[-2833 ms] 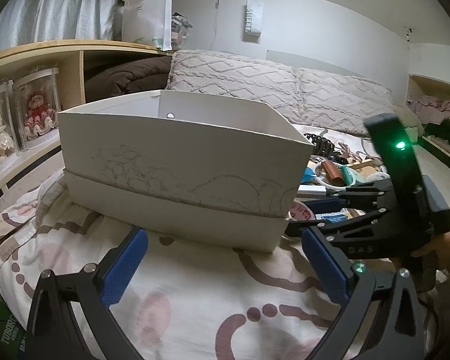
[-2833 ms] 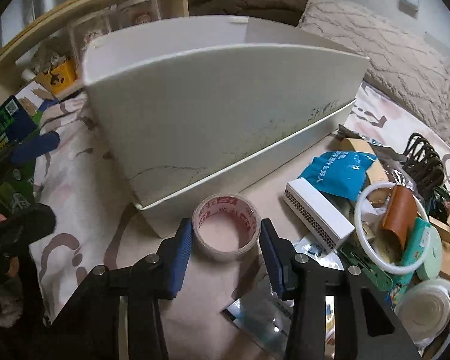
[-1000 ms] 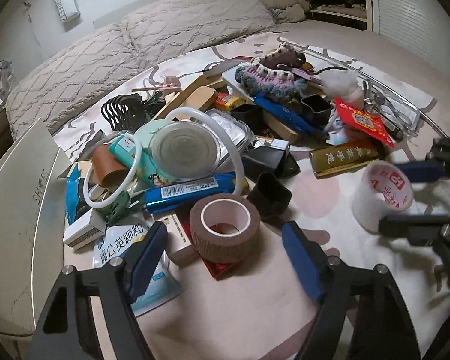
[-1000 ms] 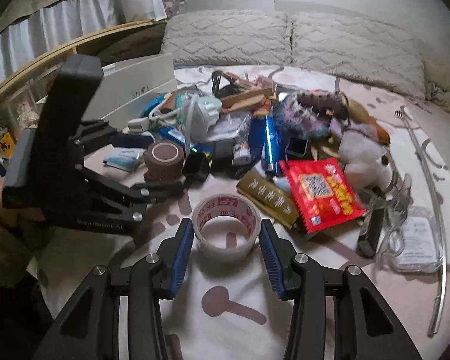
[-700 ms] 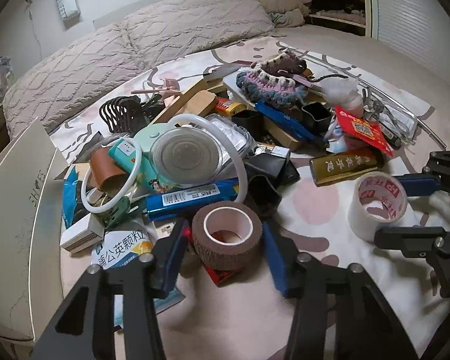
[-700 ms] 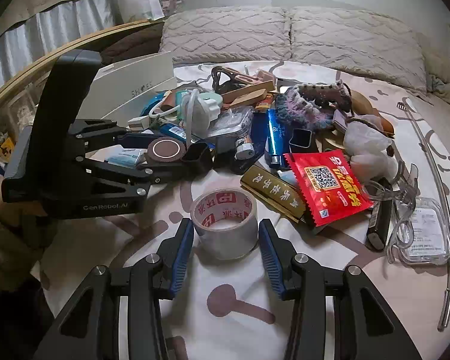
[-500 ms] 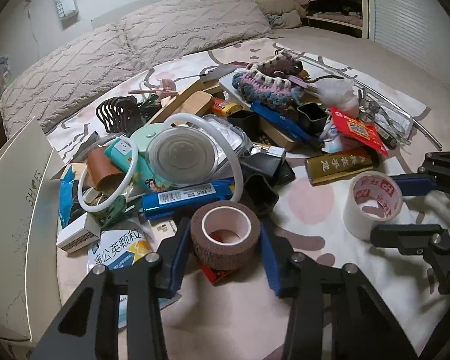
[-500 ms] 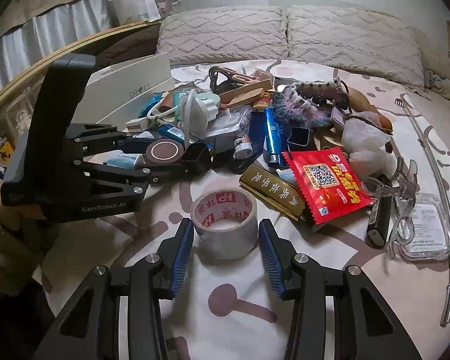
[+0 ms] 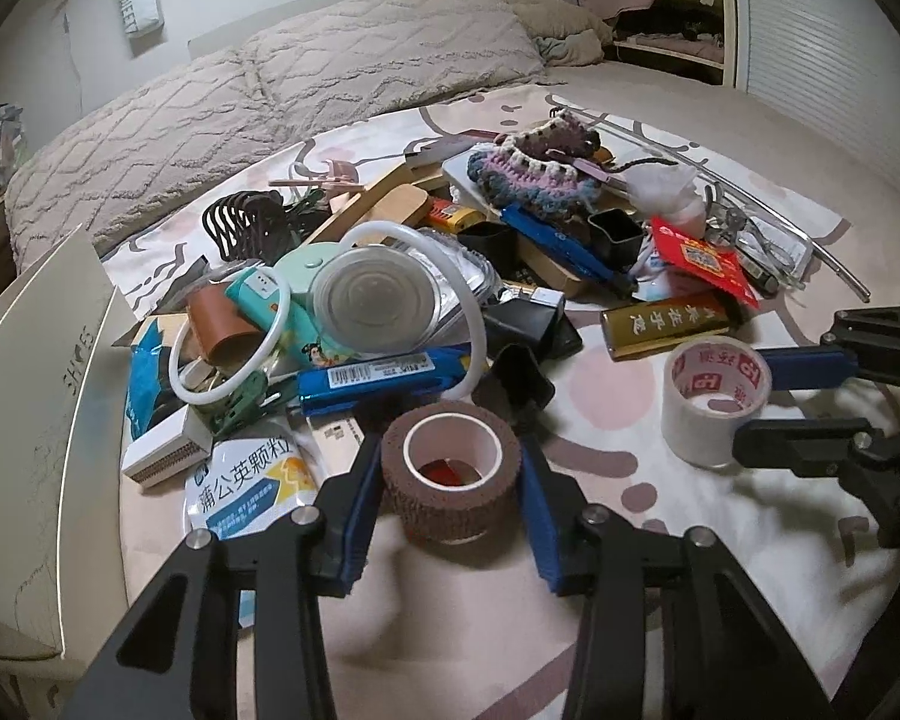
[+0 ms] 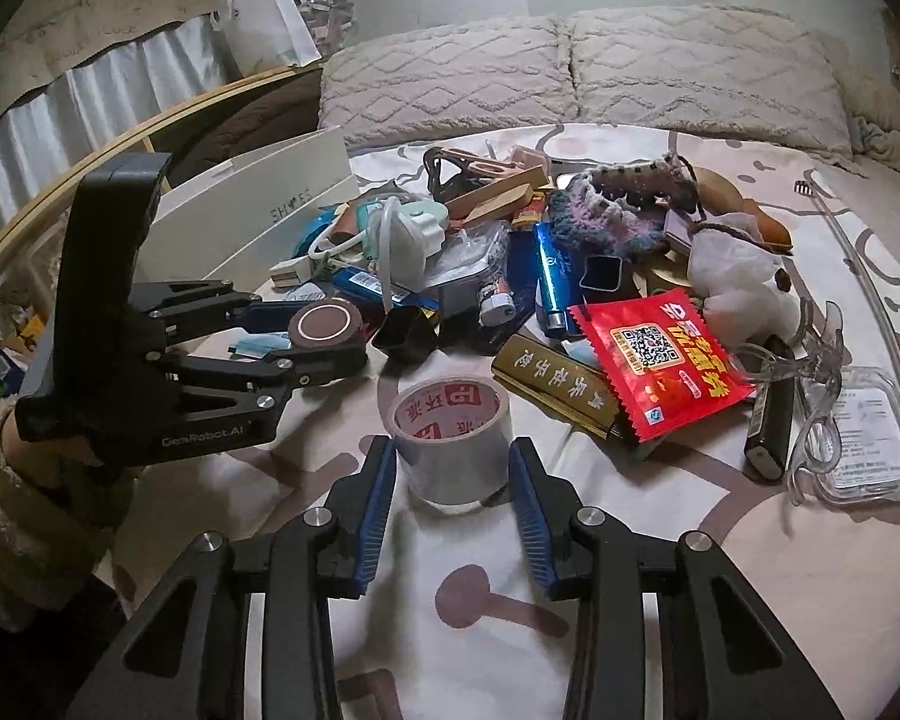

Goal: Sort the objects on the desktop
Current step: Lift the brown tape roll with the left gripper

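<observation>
Both blue pads of the left gripper (image 9: 450,483) have squeezed in and now hold the brown tape roll (image 9: 450,471) by the messy pile. Over on the bedsheet (image 10: 660,600), the right gripper (image 10: 453,471) is closing around the clear tape roll (image 10: 450,438), with small gaps left.

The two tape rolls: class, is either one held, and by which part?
The left hand-held gripper clamps the brown tape roll by its outer sides. The right hand-held gripper's jaws are closing around the white tape roll, flanking its sides.
</observation>
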Motion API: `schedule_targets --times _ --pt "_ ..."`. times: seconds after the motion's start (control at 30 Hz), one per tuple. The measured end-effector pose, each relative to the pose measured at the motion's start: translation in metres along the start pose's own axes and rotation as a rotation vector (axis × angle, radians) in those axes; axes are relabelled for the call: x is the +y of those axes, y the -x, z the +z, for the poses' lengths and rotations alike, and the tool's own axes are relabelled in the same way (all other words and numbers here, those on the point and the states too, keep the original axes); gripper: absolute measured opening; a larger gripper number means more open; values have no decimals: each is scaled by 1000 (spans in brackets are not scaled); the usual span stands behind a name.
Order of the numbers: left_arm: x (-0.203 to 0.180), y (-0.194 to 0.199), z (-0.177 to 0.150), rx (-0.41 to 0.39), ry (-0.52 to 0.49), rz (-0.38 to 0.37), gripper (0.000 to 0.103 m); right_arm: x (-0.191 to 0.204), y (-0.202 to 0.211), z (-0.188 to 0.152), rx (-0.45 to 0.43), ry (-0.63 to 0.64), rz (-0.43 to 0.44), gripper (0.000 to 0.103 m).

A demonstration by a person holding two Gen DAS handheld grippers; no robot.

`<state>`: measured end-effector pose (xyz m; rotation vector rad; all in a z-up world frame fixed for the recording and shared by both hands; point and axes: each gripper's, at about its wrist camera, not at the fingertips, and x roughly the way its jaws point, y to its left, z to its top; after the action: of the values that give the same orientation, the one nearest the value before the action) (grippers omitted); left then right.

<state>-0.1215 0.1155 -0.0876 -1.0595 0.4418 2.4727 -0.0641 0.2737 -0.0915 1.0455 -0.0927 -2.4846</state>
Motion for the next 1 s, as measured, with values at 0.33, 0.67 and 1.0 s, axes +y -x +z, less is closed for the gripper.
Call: schedule_targets --times 0.33,0.67,1.0 --pt "6 9 -9 -7 24 -24 43 3 -16 12 50 26 -53 41" --pt "13 13 -12 -15 53 -27 43 5 -21 19 37 50 -80 61" --pt "22 29 -12 -46 49 -20 43 16 -22 17 55 95 -118 45"
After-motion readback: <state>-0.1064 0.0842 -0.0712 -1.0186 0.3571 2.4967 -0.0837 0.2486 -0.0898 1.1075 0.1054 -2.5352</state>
